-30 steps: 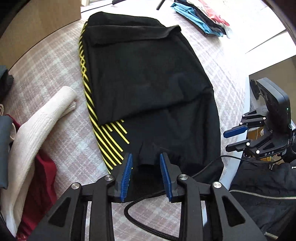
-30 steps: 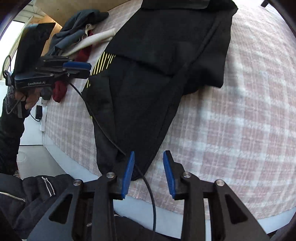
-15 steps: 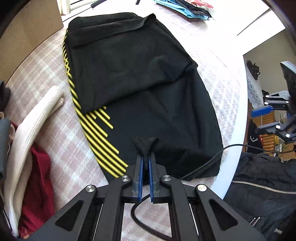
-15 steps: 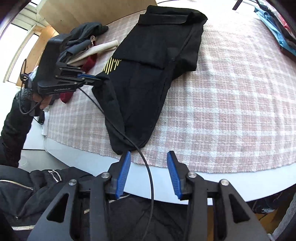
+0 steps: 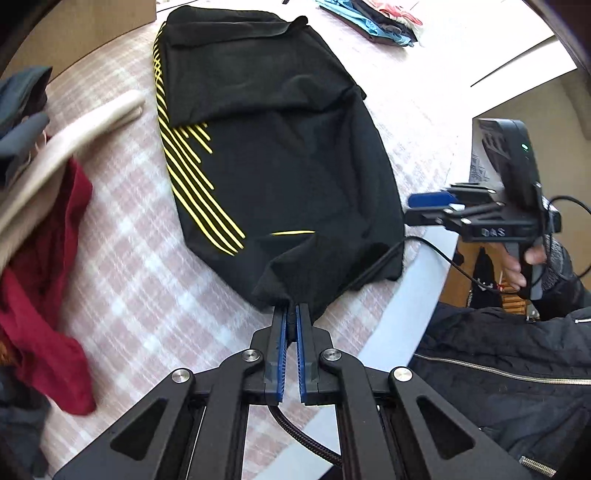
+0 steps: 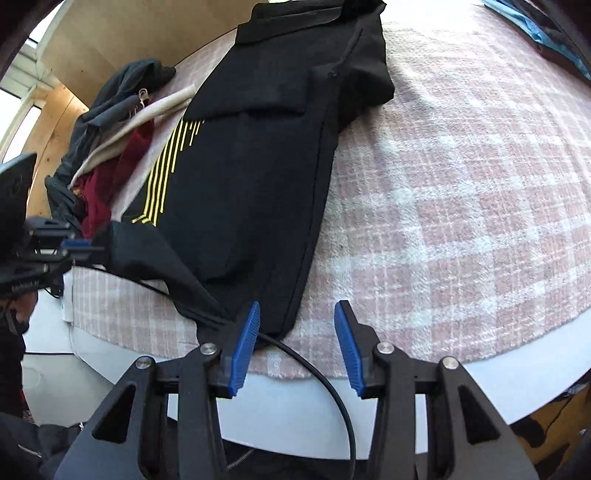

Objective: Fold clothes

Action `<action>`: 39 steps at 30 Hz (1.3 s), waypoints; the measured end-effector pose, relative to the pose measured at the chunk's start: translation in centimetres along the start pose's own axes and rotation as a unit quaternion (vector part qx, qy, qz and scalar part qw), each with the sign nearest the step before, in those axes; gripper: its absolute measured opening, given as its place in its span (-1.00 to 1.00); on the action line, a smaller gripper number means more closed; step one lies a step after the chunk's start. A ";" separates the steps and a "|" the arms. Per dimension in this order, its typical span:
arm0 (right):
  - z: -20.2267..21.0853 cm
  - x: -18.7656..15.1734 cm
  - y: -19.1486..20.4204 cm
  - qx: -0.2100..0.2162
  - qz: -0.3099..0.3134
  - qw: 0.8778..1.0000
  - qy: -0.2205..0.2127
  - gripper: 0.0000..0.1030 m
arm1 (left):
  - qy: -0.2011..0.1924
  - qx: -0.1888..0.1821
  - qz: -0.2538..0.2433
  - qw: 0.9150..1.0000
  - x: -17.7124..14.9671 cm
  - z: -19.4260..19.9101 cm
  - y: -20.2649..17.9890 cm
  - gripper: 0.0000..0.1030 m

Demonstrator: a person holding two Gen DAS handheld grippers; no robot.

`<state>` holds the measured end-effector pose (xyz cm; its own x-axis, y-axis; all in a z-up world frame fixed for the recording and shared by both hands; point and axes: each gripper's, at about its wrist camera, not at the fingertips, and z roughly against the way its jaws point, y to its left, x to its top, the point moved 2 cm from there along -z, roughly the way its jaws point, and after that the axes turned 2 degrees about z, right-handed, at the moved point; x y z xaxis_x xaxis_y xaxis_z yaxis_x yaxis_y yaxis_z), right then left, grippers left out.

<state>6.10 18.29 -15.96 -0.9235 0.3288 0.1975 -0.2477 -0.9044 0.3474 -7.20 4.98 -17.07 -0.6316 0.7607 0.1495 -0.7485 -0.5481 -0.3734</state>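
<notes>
A table [image 5: 122,266] covered by a pink checked cloth is seen, with a heap of unfolded clothes [image 5: 40,229] at its left and a folded stack [image 5: 373,18] at the far edge. A black shirt [image 5: 280,155] with yellow stripes is spread across the middle. Its near hem is pinched in the closed left claw [image 5: 291,314]. The right claw [image 6: 295,325] is held partly open and empty over the shirt's near corner, where a black cable [image 6: 325,373] crosses.
</notes>
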 end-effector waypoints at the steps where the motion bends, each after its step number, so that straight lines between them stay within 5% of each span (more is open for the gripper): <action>1: -0.4 0.2 0.4 -0.003 0.008 1.000 0.002 -0.19 | -0.001 -0.003 0.001 1.000 -0.4 0.0 -0.1 -0.92; 7: -1.8 -0.3 3.5 -0.019 0.076 0.997 0.024 -0.17 | -0.025 -0.011 0.013 1.000 -2.2 1.1 -0.4 -0.92; 9: -1.6 -0.5 4.4 -0.005 0.093 0.995 0.027 -0.38 | -0.039 -0.018 0.020 0.999 -2.1 1.6 -0.3 -0.93; 10: -1.5 -0.6 4.8 0.006 0.102 0.994 0.028 -0.70 | -0.049 -0.023 0.025 0.998 -2.0 2.1 -0.2 -0.93; 11: -1.2 -0.3 4.8 0.019 0.095 0.995 0.027 -0.84 | -0.060 -0.028 0.029 0.997 -1.8 2.5 -0.1 -0.93; 16: 1.4 1.4 3.2 0.123 0.022 0.992 -0.013 -0.85 | -0.087 -0.039 0.044 0.994 -1.3 3.4 0.8 -0.93; 20: 0.9 2.7 2.3 0.109 -0.006 0.994 -0.014 -0.91 | -0.094 -0.030 0.044 0.994 -0.1 3.6 1.1 -0.93; 24: 1.3 2.9 2.7 0.062 0.024 0.998 -0.004 -0.81 | -0.094 -0.022 0.024 0.995 0.8 3.9 0.3 -0.93; 26: 1.3 2.3 2.2 0.043 0.031 0.999 0.007 -0.27 | -0.094 -0.021 0.017 0.995 0.9 4.0 -0.1 -0.93; 30: 0.0 0.6 1.4 -0.005 0.058 0.998 0.026 -0.25 | -0.090 -0.020 0.017 0.996 1.1 3.9 -0.3 -0.93; 32: -1.2 -0.1 1.7 0.014 0.064 0.997 0.037 -0.25 | -0.088 -0.016 0.019 0.996 1.3 3.9 -0.3 -0.93; 33: -1.3 -0.4 1.8 0.028 0.076 0.996 0.041 -0.28 | -0.087 -0.016 0.018 0.996 1.4 3.9 -0.3 -0.93; 35: -1.3 -0.6 2.1 0.053 0.093 0.993 0.044 -0.92 | -0.089 -0.013 0.018 0.996 2.0 4.2 -0.4 -0.93; 39: 1.3 2.5 0.2 0.126 0.046 0.991 0.010 -0.92 | -0.098 0.002 0.011 0.995 4.6 5.1 -0.2 -0.93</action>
<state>4.14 19.28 -14.26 -0.9452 0.2408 0.2207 -0.0846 -0.8331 0.5467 -11.01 6.81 -11.67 -0.6753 0.6660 0.3168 -0.7341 -0.5660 -0.3751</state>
